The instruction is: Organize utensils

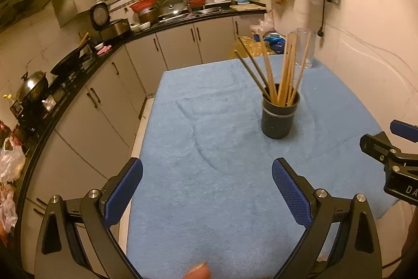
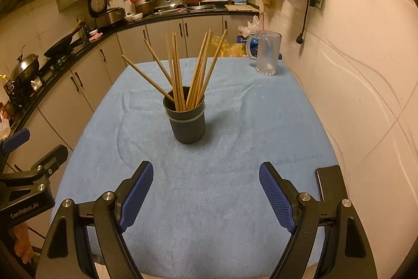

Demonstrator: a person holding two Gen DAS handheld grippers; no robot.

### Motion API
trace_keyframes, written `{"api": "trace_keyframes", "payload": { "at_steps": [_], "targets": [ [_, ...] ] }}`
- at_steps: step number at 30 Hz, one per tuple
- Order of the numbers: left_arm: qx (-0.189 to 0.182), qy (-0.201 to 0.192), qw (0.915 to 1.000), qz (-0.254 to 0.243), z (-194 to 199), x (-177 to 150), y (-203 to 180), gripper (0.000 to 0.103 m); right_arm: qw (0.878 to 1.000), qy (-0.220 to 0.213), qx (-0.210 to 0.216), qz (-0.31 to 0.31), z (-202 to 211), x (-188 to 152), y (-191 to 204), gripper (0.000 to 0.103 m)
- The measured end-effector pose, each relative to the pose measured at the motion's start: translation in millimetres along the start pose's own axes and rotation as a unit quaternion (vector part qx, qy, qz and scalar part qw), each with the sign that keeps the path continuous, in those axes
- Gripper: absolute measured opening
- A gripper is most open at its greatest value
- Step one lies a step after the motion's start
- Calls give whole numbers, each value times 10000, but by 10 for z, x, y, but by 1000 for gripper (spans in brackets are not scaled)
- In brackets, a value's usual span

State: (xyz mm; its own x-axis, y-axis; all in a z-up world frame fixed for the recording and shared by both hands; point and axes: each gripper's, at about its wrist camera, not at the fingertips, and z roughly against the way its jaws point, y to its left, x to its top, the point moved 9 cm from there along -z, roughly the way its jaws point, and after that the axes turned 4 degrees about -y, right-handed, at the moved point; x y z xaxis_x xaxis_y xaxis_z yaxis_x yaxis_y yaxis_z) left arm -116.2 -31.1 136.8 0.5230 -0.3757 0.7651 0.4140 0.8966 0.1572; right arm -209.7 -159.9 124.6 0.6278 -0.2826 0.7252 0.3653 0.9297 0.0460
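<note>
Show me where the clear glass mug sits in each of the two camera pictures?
Left wrist view: the clear glass mug stands at the table's far right corner, partly behind the wooden chopsticks.
Right wrist view: the mug stands upper right of centre, handle to its left, clear of the chopsticks.
Shared landmark: the dark round cup holding chopsticks on the blue cloth.

text: "DA", cut off at the frame edge | on: my right gripper body | other lettering: blurred, not readable
</note>
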Motion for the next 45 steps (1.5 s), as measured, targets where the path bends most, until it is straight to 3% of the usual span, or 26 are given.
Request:
{"api": "trace_keyframes", "payload": {
  "at_steps": [5, 10, 45],
  "targets": [
    [307, -300, 9989, -184, 125, 74, -18, 99, 10000, -17, -64, -48, 47, -44, -26, 87],
    [341, -283, 9987, -263, 134, 88, -48, 99, 9999, -45, -111, -81, 91, -53, -38, 87],
    [110, -156, 9996, -219, 93, -5, -109, 99, 9998, 89, -154, 60, 58, -100, 41, 87]
  ]
}}
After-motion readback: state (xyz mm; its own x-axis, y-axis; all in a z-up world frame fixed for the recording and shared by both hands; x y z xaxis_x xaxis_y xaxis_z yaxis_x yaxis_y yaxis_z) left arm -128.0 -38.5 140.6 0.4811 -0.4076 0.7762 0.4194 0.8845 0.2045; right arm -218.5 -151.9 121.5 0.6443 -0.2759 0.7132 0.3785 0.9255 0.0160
